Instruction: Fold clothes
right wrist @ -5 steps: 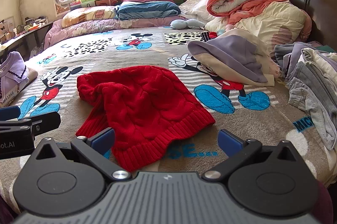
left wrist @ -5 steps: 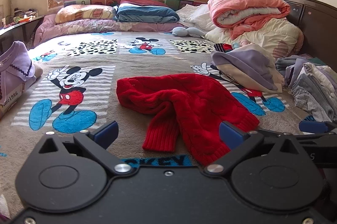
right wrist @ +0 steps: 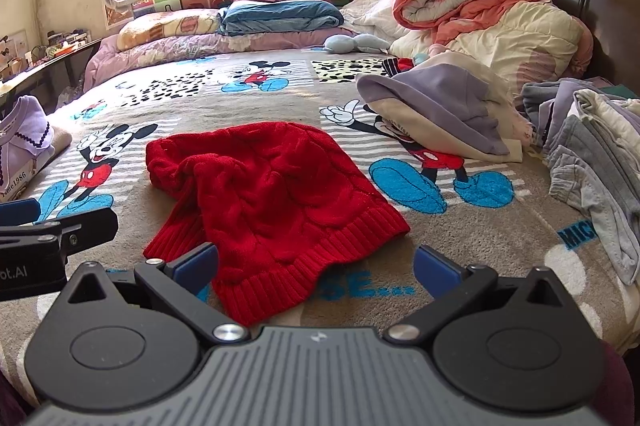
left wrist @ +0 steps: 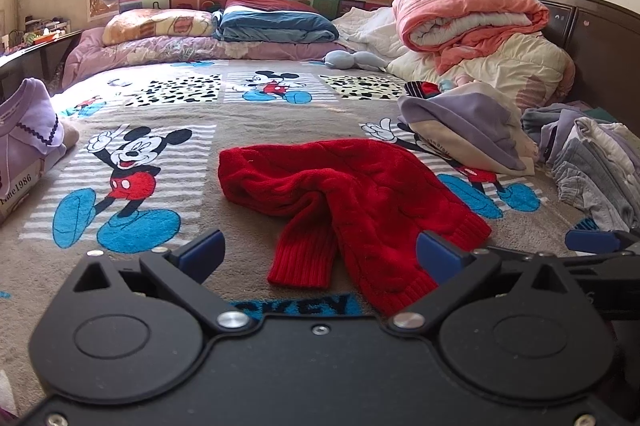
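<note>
From the left wrist, the left tongs (left wrist: 318, 252) stand wide and hold nothing; the red sweater (left wrist: 360, 193) lies rumpled on the blanket (left wrist: 160, 282) just ahead of them, one sleeve cuff (left wrist: 302, 264) pointing back between the two blue pads, the ribbed hem (left wrist: 404, 286) reaching toward the right-hand pad; a loose heap of grey and lilac clothes (left wrist: 592, 165) sits well off to the right, a lilac folded top (left wrist: 28, 129) far to the left; the right tongs' tip (left wrist: 592, 241) shows at the right edge.

From the right wrist, the right tongs (right wrist: 316, 268) are likewise spread wide and empty; the sweater (right wrist: 276, 185) lies ahead and a little left, its hem (right wrist: 304, 258) running across the gap between the pads and close to the left one; the left tongs (right wrist: 20, 209) show at the left edge, beside the sleeve.

The step in hand seems to be the approach before spreading the sweater flat; nothing is gripped yet. Next, each tongs likely needs to drop onto a hem corner or cuff, close on the thick knit, and pull it out flat; the bulky weave may slip from a shallow bite.
</note>
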